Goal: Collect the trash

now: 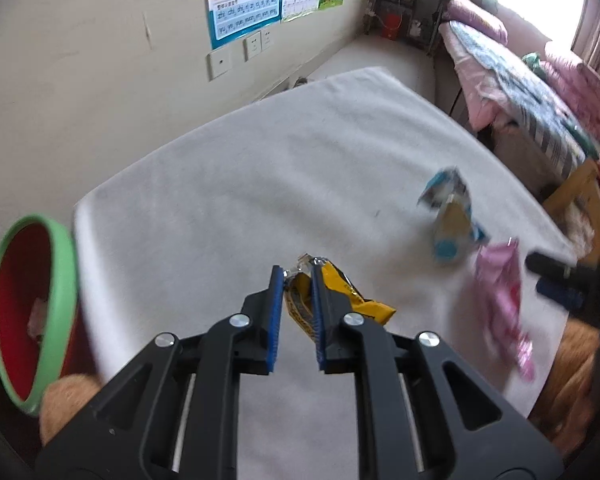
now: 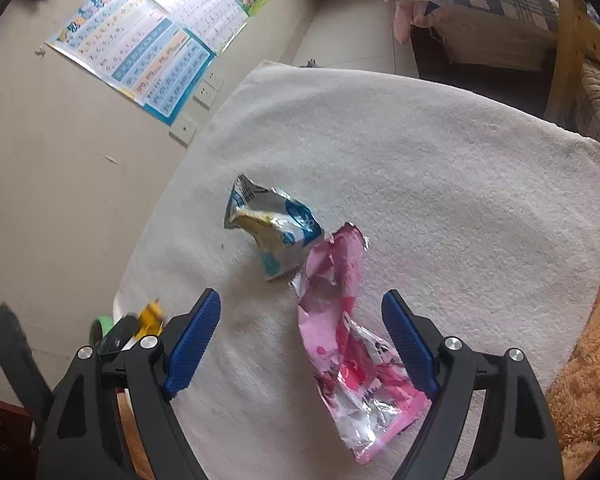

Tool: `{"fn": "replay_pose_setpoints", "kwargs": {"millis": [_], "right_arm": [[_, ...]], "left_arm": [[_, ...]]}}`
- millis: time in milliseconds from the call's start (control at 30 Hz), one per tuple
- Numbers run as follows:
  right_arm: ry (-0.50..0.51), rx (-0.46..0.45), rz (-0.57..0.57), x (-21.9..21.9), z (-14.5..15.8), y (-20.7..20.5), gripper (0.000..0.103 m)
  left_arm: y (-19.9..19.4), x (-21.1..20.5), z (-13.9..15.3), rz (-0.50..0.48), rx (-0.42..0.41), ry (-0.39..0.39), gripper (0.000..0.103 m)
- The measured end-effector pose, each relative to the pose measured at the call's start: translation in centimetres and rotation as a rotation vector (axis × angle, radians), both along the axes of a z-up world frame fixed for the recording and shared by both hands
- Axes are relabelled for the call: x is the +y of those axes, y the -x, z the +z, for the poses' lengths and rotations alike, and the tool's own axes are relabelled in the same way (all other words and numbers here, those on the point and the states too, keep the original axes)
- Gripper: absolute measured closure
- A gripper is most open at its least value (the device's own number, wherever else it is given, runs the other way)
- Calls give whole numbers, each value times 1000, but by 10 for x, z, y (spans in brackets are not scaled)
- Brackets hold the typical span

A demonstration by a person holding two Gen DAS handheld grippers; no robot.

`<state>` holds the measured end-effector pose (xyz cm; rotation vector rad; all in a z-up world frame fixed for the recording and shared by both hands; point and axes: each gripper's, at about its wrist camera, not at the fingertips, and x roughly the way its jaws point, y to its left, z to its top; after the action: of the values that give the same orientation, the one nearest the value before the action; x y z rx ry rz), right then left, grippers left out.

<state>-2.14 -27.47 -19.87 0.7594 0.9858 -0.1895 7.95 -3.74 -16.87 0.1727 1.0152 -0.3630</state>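
On a table draped in a white towel (image 2: 440, 184), the left gripper (image 1: 296, 280) pinches a crumpled yellow snack wrapper (image 1: 340, 296) between its blue pads, jaws pressed nearly together — the packet hangs lifted just above the cloth, with a red bin with a green rim (image 1: 32, 312) waiting off the table's left edge. The right gripper (image 2: 300, 308) stands spread wide over a pink foil wrapper (image 2: 352, 352), which lies flat on the towel between the fingers; nothing is gripped there yet. Just beyond it, touching or nearly touching its torn top, sits a blue-and-silver wrapper (image 2: 272, 232), puffed up and creased.

All three look feather-light, thin and crinkly — empty film that should crush rather than resist, and may be slick on its foil faces. The pink one seems best taken across a raised fold near its middle, where the pads can bite a ridge instead of skating over flat foil. Too light a squeeze, and it could slip out on the way to the bin.
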Motion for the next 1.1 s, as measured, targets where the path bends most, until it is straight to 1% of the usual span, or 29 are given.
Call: {"fn": "replay_pose_setpoints", "kwargs": {"millis": [33, 67, 133, 200, 233, 300, 367, 400, 467, 500, 533, 567, 600, 633, 733, 833, 1000, 1100], "right_arm": [[4, 8, 6, 2, -1, 0, 23], [9, 16, 11, 5, -2, -1, 23], [19, 28, 26, 9, -5, -1, 23], [32, 46, 54, 17, -7, -3, 23], [40, 54, 66, 20, -9, -3, 23], [44, 59, 67, 21, -10, -2, 23], [35, 40, 56, 18, -8, 1, 23], [34, 30, 53, 19, -7, 2, 23], [44, 12, 61, 20, -3, 3, 24], [47, 12, 69, 21, -2, 1, 25], [50, 15, 79, 23, -3, 0, 27], [51, 20, 85, 24, -3, -2, 27], [53, 26, 88, 25, -4, -3, 27], [55, 33, 84, 24, -6, -3, 27], [47, 41, 47, 17, -8, -2, 27], [41, 47, 24, 12, -11, -2, 27], [96, 49, 27, 15, -7, -4, 27], [128, 56, 48, 20, -7, -8, 27]], "left_arm": [[4, 2, -2, -2, 1, -8, 87], [7, 6, -5, -7, 0, -18, 79], [12, 10, -11, -12, 1, -42, 73], [16, 15, -15, -10, 4, -51, 64], [17, 17, -17, -9, 7, -47, 57], [18, 19, -17, -3, 2, -40, 56], [16, 20, -18, 4, -3, -42, 44], [15, 20, -19, 10, -8, -39, 43], [9, 17, -24, 15, -3, -41, 36], [6, 15, -29, 9, 8, -52, 36], [3, 11, -36, 4, 23, -80, 36], [0, 9, -41, -2, 35, -101, 38], [0, 7, -43, -6, 39, -105, 41], [0, 6, -45, -11, 41, -100, 51], [4, 7, -41, -20, 32, -76, 70], [8, 10, -33, -23, 22, -57, 82], [20, 18, -7, -18, -47, -38, 83], [28, 29, 9, 3, -84, -27, 83]]}}
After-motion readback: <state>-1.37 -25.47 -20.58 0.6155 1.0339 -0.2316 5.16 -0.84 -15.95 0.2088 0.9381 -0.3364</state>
